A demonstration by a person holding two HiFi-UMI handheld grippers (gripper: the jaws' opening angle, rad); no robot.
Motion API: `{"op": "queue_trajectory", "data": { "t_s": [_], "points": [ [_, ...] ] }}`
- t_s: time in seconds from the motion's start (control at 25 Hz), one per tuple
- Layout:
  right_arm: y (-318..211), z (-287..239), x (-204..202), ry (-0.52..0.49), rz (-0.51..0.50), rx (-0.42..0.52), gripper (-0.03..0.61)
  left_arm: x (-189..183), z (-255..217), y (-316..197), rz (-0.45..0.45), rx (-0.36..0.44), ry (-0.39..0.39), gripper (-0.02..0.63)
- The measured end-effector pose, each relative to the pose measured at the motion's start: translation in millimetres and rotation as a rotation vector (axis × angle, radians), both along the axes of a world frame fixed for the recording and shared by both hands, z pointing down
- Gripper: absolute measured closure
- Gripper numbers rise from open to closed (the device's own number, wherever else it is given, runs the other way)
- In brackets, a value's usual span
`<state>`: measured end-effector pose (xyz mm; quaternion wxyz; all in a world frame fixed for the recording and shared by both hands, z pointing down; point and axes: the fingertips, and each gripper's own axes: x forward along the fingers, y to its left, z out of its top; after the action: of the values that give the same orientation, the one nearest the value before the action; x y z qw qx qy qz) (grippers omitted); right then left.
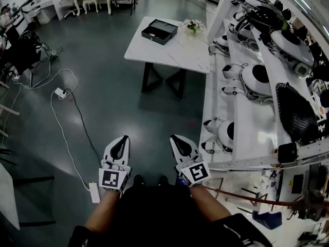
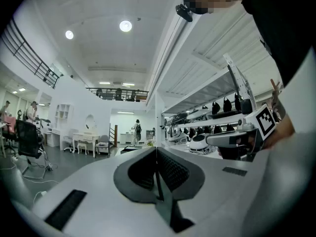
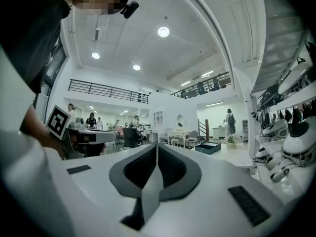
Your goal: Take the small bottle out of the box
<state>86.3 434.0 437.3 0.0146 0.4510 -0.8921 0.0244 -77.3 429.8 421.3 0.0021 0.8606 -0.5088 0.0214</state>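
A dark open box (image 1: 160,31) lies on a white table (image 1: 180,50) far ahead across the floor; it also shows small in the right gripper view as the box (image 3: 208,147). I cannot see a small bottle in it from here. My left gripper (image 1: 123,139) and right gripper (image 1: 176,138) are held side by side close to my body, pointing forward above the dark floor, both shut with nothing between the jaws. In the left gripper view the left gripper (image 2: 157,149) has its jaws pressed together, and the right gripper (image 3: 157,147) looks the same in its own view.
A small vase of flowers (image 1: 193,27) stands on the table beside the box. White shelving (image 1: 247,117) with robot heads and parts runs along the right. Cables and a power strip (image 1: 60,92) lie on the floor at left. Desks, chairs and people stand further back.
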Motion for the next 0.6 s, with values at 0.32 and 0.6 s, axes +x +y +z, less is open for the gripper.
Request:
{"op": "queue_trajectory", "data": {
  "t_s": [0.32, 0.6],
  "points": [
    [11.7, 20.8, 50.7, -0.045, 0.003, -0.059, 0.540, 35.3, 13.4, 12.1, 0.006, -0.060, 0.004, 0.598],
    [11.1, 24.5, 90.3, -0.069, -0.038, -0.052, 0.540, 59.7, 14.1, 12.7, 0.012, -0.073, 0.033, 0.598]
  ]
}}
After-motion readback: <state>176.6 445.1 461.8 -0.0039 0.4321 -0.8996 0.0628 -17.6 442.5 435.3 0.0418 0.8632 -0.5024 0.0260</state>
